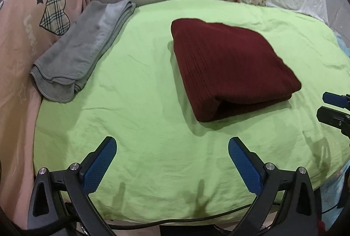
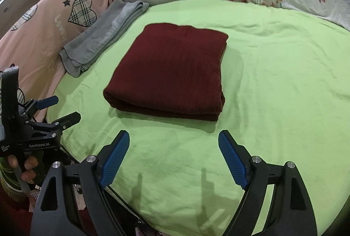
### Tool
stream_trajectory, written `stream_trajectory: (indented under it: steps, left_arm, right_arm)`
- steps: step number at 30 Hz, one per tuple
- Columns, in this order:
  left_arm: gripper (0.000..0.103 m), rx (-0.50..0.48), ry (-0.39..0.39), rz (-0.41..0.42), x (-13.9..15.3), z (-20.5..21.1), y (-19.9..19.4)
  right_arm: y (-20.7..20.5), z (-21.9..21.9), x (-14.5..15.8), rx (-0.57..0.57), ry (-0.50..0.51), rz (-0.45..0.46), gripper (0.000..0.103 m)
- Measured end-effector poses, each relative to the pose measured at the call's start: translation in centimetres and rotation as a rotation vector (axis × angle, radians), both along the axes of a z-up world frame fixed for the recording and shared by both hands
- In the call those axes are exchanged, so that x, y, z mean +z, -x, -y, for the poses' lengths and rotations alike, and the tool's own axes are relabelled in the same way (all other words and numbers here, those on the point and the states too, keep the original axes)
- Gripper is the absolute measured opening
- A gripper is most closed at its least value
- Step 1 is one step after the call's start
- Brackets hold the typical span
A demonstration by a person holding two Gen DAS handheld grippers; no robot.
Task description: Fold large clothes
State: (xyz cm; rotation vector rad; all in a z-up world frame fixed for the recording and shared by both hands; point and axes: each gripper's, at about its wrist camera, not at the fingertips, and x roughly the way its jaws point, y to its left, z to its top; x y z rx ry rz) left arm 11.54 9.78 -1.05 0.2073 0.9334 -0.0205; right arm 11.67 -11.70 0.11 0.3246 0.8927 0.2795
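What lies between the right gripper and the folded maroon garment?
Only bare green sheet, as the right wrist view shows. The open right gripper is apart from the folded maroon garment, and nothing lies between them.

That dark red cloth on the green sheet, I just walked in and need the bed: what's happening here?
A person holds a two-finger gripper in each hand. The dark red ribbed garment lies folded into a neat rectangle on the light green bedsheet. Neither gripper touches it: the left gripper and the right gripper hover open on the near side of it. A folded grey towel lies at the sheet's left edge, against a pink pillow with plaid hearts.
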Motion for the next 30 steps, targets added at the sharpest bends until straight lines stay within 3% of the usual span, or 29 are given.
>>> stream_trajectory:
  steps: [30]
  left_arm:
    - [0.102,0.002,0.01,0.011,1.3,1.2,-4.3]
  right_arm:
    - [-5.2,-0.8,0.8,0.034,0.015,0.0,0.083]
